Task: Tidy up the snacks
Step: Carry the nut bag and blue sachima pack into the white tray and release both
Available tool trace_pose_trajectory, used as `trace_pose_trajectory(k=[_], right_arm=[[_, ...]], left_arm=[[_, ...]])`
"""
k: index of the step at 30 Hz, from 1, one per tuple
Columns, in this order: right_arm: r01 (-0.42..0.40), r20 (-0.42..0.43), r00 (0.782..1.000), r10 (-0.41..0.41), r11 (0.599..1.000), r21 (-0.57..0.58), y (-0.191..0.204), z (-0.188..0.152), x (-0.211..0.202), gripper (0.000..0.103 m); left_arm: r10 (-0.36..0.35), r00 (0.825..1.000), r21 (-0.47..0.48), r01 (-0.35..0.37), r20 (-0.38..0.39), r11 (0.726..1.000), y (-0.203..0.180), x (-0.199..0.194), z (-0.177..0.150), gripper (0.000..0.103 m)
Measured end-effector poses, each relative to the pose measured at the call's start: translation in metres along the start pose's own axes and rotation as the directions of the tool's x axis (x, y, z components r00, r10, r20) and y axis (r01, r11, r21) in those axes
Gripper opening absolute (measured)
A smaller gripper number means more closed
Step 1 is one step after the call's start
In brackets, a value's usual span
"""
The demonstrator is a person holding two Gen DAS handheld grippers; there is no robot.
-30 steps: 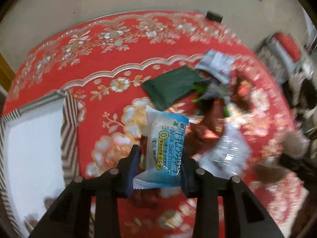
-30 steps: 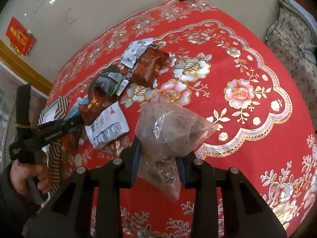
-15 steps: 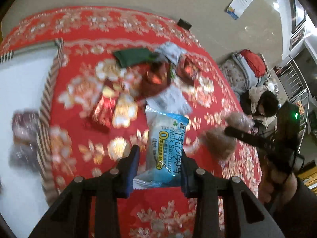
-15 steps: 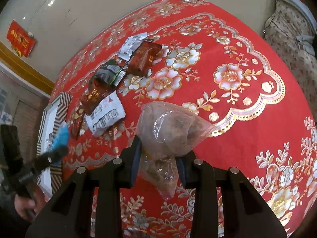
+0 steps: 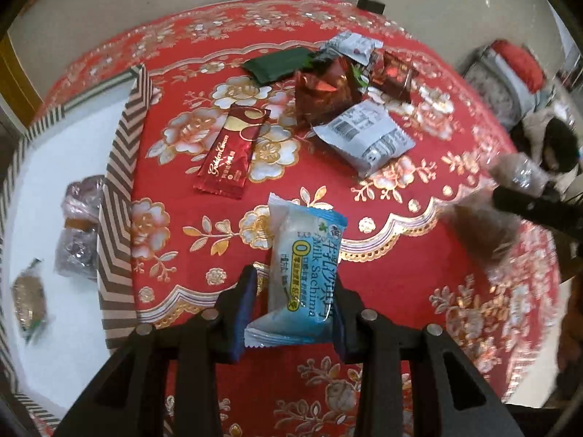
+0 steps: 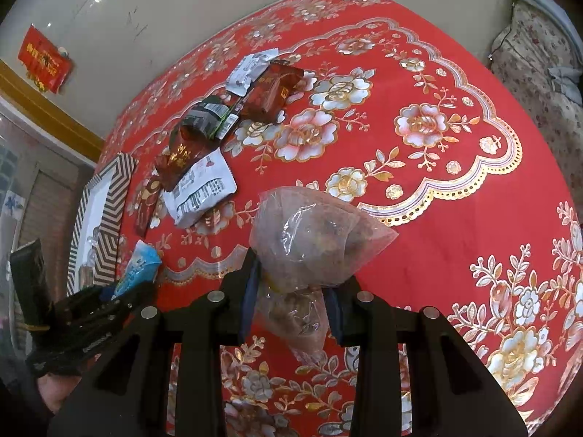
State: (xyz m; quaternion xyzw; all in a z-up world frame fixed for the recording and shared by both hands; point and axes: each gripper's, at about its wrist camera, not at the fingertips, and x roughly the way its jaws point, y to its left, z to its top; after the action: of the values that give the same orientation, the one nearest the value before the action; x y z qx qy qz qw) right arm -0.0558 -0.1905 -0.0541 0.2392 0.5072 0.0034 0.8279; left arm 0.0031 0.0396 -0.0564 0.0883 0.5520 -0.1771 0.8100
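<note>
My left gripper [image 5: 291, 313] is shut on a light blue Milk Sachima packet [image 5: 304, 273], held above the red flowered tablecloth [image 5: 400, 291]. A striped box with a white floor [image 5: 120, 189] lies to its left, with several wrapped snacks [image 5: 78, 225] inside. My right gripper [image 6: 291, 302] is shut on a clear bag of brown snacks [image 6: 309, 240] over the cloth [image 6: 455, 218]. In the right wrist view the left gripper [image 6: 109, 302] with the blue packet [image 6: 140, 264] shows at lower left, beside the box [image 6: 109, 218].
Loose snacks lie in a cluster on the cloth: a red Golden Coulee bar [image 5: 233, 153], a white packet [image 5: 366, 138], dark red packets [image 5: 324, 91], a green packet [image 5: 280, 63]. A small black object [image 5: 370, 3] sits at the table's far edge. A person sits at right [image 5: 546, 138].
The left gripper has carried the blue packet across the table, so the striped box now lies close on its left. The right gripper has barely moved with its bag.
</note>
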Motion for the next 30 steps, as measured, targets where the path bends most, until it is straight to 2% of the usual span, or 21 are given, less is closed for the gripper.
trace_pose_trajectory(k=[8,12,30], right_arm=[[0.011,-0.021,1.000,-0.012,1.000,-0.028,0.0036,-0.0032,-0.0017,0.032],[0.013,-0.029,0.999,-0.014,0.999,-0.037,0.0052,-0.0049,-0.0023,0.032],[0.012,-0.039,0.999,-0.014,0.999,-0.034,0.0065,-0.0090,-0.0035,0.032]], left_arm=[[0.084,0.996,0.012,-0.084,0.002,0.996,-0.0072,-0.0004,-0.0041,0.040],[0.074,0.997,-0.013,-0.074,-0.001,0.997,-0.0040,-0.0015,-0.0053,0.040],[0.073,0.997,-0.008,-0.073,-0.013,0.997,-0.0071,-0.0009,-0.0050,0.040]])
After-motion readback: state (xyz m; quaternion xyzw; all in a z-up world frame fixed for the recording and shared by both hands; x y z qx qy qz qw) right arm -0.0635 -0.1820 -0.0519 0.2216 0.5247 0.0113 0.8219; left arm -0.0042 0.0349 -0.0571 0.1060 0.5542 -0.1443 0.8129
